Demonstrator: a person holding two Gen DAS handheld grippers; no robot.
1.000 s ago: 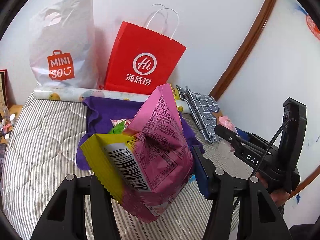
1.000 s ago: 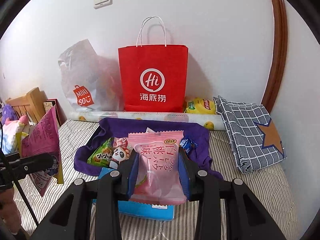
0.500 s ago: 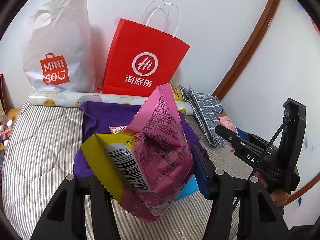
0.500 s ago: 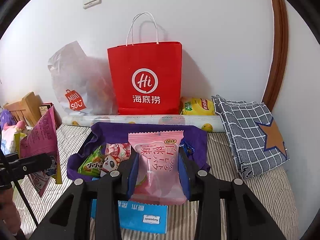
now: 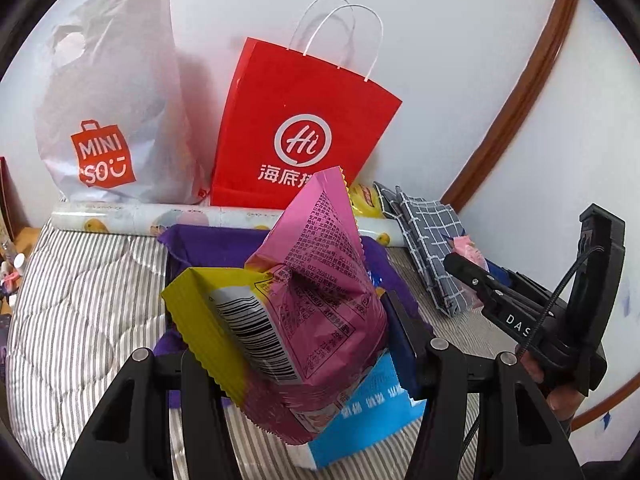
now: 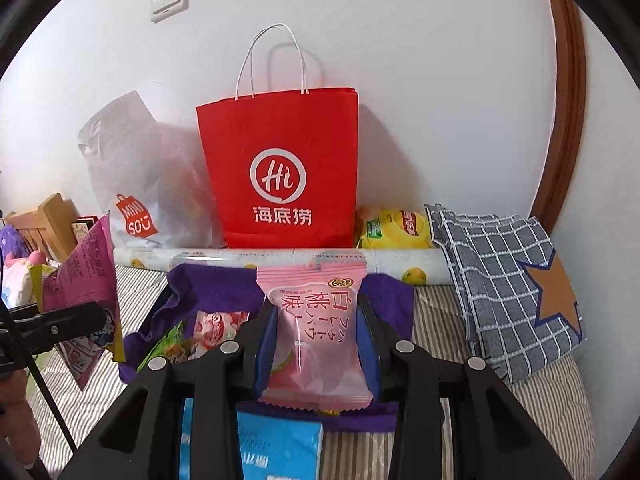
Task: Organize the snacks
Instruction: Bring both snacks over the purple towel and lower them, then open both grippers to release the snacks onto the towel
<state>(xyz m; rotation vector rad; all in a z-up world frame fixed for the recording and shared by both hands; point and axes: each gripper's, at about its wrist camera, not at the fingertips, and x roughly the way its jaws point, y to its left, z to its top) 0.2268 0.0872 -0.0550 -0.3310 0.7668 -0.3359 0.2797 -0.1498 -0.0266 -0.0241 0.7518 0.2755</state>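
Nearest, the left gripper (image 5: 296,360) is clamped half-wide on a puffed pink-and-yellow snack bag (image 5: 296,304), and the right gripper (image 6: 316,344) is closed tight on a pink peach-flavour snack packet (image 6: 314,328); both have advanced over the blue pack (image 5: 372,412) at the striped bed's (image 5: 80,312) near edge. This places them at the purple bin (image 6: 208,292) holding loose snacks, so deposit appears imminent. Beyond, the paper roll (image 6: 240,258), red Haidilao bag (image 6: 280,168) and Miniso bag (image 5: 108,120) line the wall, limiting forward room; the bed's left side lies open.

left tongs (image 5: 296,344) clamped on a packet, right tongs (image 6: 316,336) clamped likewise, both angled downward
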